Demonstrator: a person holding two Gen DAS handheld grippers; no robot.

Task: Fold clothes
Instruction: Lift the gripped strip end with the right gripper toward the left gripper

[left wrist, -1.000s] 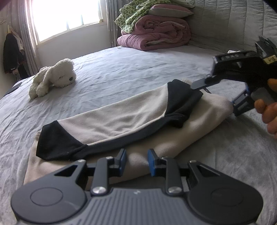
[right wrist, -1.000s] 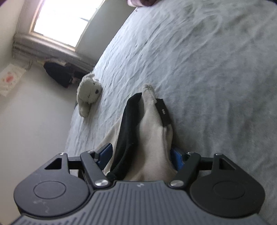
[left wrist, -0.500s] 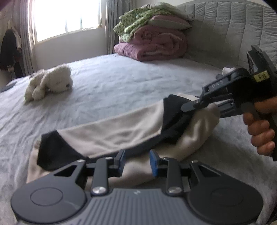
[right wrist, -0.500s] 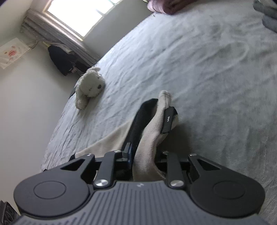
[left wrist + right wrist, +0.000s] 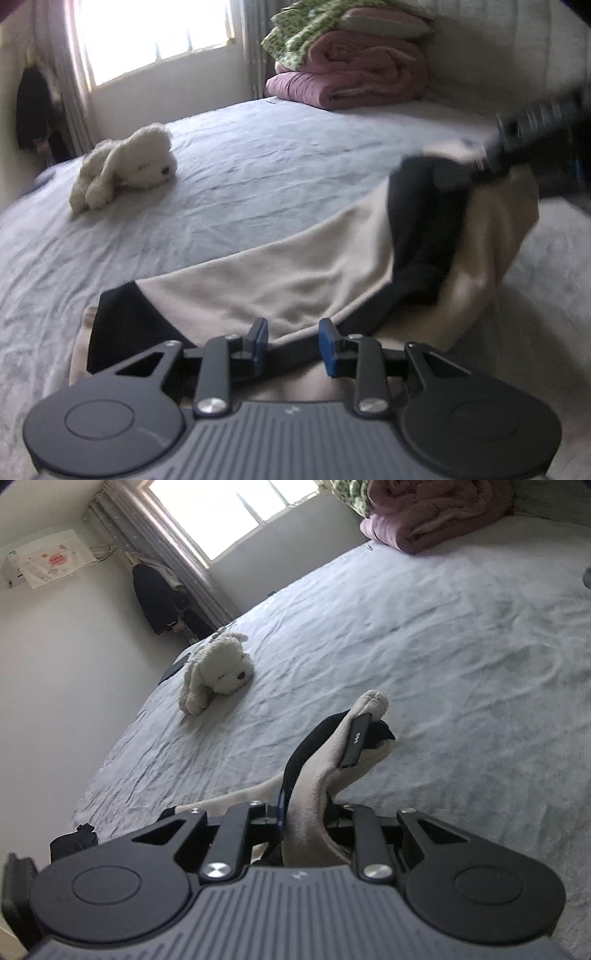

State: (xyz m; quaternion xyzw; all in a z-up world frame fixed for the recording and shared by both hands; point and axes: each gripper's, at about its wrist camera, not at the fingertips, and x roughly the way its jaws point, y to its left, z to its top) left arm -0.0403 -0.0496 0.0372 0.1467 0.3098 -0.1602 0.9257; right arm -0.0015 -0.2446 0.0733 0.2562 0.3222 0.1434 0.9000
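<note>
The beige-and-black garment (image 5: 295, 273) is lying folded lengthwise on the bed (image 5: 258, 177), its black edge passing between the parted, unpressing fingers of the left gripper (image 5: 291, 341). At two o'clock, the right gripper (image 5: 314, 775) is closing, clenching the garment's raised end.

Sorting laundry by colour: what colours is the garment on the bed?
Beige with black panels garment, clearest in left wrist view.

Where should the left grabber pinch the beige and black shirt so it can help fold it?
Probably the near folded edge of the garment, right ahead of the left gripper, coming in low from the near side. The cloth lies flat there in thin layers, easy to pinch, while the right gripper is closing on the bunched far end.
</note>
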